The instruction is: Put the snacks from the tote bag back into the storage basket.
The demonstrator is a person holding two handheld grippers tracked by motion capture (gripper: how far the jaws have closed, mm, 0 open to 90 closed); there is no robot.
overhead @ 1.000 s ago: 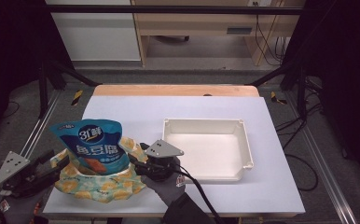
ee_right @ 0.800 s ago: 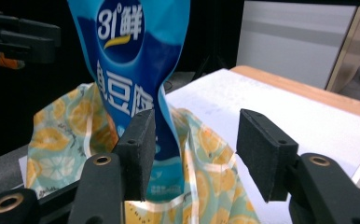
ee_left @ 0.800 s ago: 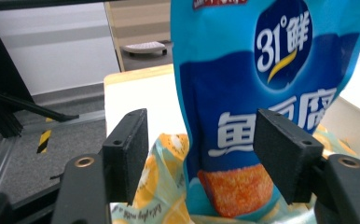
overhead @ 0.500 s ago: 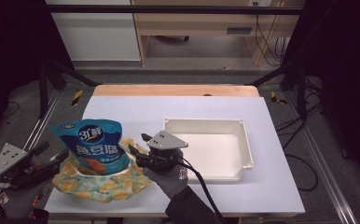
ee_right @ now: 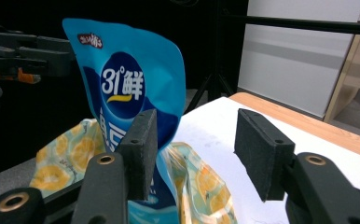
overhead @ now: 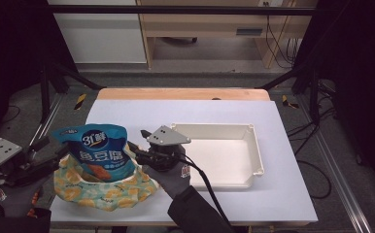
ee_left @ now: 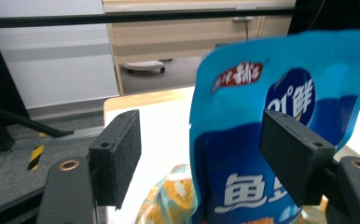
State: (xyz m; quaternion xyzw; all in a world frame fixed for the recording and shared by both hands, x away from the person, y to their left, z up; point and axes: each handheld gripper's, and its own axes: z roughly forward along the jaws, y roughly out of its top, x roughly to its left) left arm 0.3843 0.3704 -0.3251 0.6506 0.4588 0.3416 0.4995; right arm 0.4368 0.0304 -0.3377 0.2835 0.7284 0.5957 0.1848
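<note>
Blue snack bag (overhead: 99, 151) stands on the patterned cloth (overhead: 103, 191). Left claw (overhead: 54, 156) at nine o'clock and right claw (overhead: 136, 150) at three o'clock both open; left's jaws just widened. White tray (overhead: 256, 150) beyond, worktop (overhead: 185, 109) otherwise bare.

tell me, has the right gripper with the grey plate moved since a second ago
Yes. The right gripper has risen, its grey plate now overlapping the white plastic tray's near-left corner.

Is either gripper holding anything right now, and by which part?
Nothing held. The left gripper, jaws just opening, and the right gripper stand open at the blue pouch, pads off it.
</note>
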